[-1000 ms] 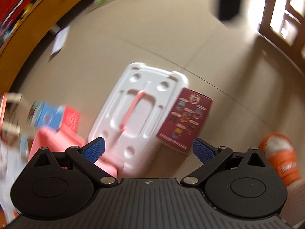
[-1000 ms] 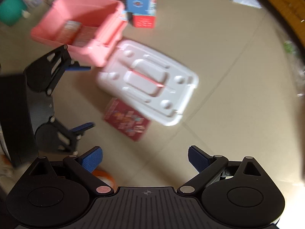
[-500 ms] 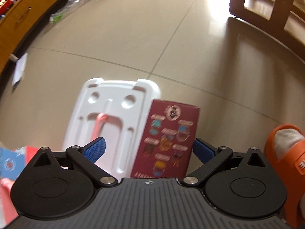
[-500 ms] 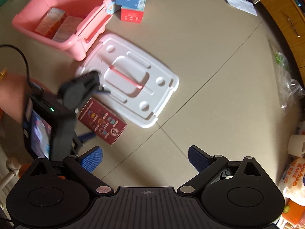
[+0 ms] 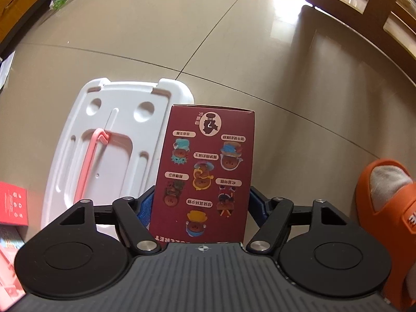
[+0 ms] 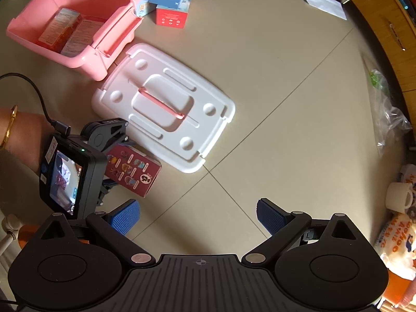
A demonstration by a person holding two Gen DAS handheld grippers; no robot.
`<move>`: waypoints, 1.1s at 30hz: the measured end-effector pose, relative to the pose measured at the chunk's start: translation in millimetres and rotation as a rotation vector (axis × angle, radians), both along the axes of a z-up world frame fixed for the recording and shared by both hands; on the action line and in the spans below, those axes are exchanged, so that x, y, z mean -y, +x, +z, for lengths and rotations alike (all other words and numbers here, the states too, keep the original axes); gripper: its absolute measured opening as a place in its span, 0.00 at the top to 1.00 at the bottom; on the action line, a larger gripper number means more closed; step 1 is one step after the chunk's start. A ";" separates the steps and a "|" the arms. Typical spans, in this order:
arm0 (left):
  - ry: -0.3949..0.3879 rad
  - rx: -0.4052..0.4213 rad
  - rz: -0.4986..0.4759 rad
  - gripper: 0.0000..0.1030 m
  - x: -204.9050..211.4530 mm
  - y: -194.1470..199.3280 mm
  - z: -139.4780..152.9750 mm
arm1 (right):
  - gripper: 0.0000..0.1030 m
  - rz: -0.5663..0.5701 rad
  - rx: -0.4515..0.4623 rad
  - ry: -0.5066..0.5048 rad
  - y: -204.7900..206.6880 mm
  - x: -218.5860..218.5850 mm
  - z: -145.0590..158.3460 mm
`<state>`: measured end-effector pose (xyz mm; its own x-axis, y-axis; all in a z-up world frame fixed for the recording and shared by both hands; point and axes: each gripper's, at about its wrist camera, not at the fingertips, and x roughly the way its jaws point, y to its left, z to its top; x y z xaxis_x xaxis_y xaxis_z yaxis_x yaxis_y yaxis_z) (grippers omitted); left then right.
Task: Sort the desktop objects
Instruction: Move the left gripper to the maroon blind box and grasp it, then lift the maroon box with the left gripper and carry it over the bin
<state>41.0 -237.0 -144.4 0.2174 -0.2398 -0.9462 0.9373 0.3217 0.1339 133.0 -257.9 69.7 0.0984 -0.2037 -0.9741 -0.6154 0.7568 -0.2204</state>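
A maroon box (image 5: pixel 208 174) with cartoon figures lies on the tiled floor beside a white bin lid (image 5: pixel 109 143). My left gripper (image 5: pixel 200 205) has its blue pads against both long sides of the box, shut on it. The right wrist view shows the same: the left gripper (image 6: pixel 111 156) around the maroon box (image 6: pixel 134 170) next to the lid (image 6: pixel 166 106). My right gripper (image 6: pixel 197 217) is open and empty above bare floor. A pink bin (image 6: pixel 75 20) holding two orange boxes stands beyond the lid.
Blue and red boxes (image 6: pixel 171 0) stand beside the pink bin. A foot in an orange slipper (image 5: pixel 387 208) is at the right. A plastic bag (image 6: pixel 387 114), a white cup (image 6: pixel 397 199) and snack packs lie near the wooden cabinet. A paper sheet (image 6: pixel 322 4) lies farther off.
My left gripper came down over the maroon box and its jaws closed from wide open onto the box's sides. My right gripper stayed open and shifted slightly.
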 end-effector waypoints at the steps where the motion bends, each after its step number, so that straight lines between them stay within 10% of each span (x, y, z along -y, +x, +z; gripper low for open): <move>1: 0.005 -0.007 0.010 0.33 0.5 -0.2 1.9 | 0.07 0.006 -0.004 0.001 -1.3 -0.4 0.5; 33: -0.041 0.071 0.602 0.38 -127.7 -17.2 128.0 | 0.07 0.115 -0.028 0.128 -43.4 -61.0 20.2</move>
